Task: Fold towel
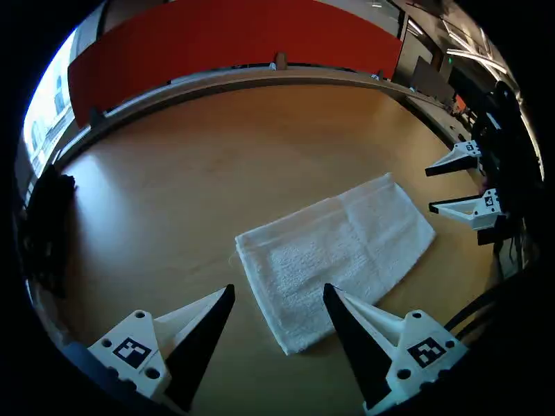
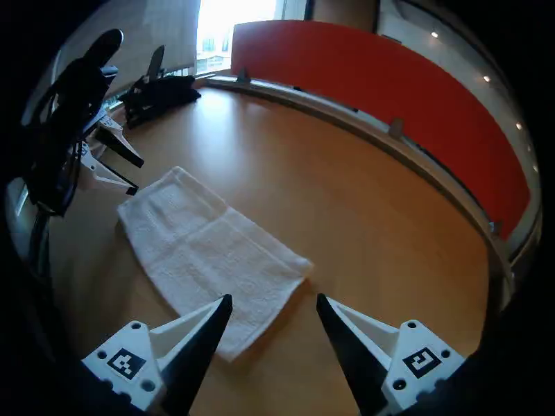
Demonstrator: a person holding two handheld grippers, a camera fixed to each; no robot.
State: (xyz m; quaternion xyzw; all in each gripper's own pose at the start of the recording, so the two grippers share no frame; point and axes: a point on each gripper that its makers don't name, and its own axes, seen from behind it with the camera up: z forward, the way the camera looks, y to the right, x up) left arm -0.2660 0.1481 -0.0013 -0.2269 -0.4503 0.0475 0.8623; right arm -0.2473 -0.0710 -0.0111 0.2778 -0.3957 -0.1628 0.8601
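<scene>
A light wooden table [image 1: 208, 159] is observed across both views. A red partition panel [image 1: 229, 35] is mounted along its far edge, at 12 o'clock in the left gripper view.

A white terry towel [image 1: 333, 249] is laid flat on the table as a long rectangle, with a folded layer visible across it. In the left gripper view it is placed from the centre toward 4 o'clock.

A black object [image 1: 45, 229], not identifiable, is noted at 9 o'clock by the table edge.

The left gripper [image 1: 277, 287] is held at the towel's near short end, its fingers spread wide and nothing gripped.

The right gripper [image 1: 429, 189] is seen at 3 o'clock, just beside the towel's opposite end. It is likewise spread wide and nothing is gripped.

Contact between either tool and the cloth cannot be determined.
</scene>
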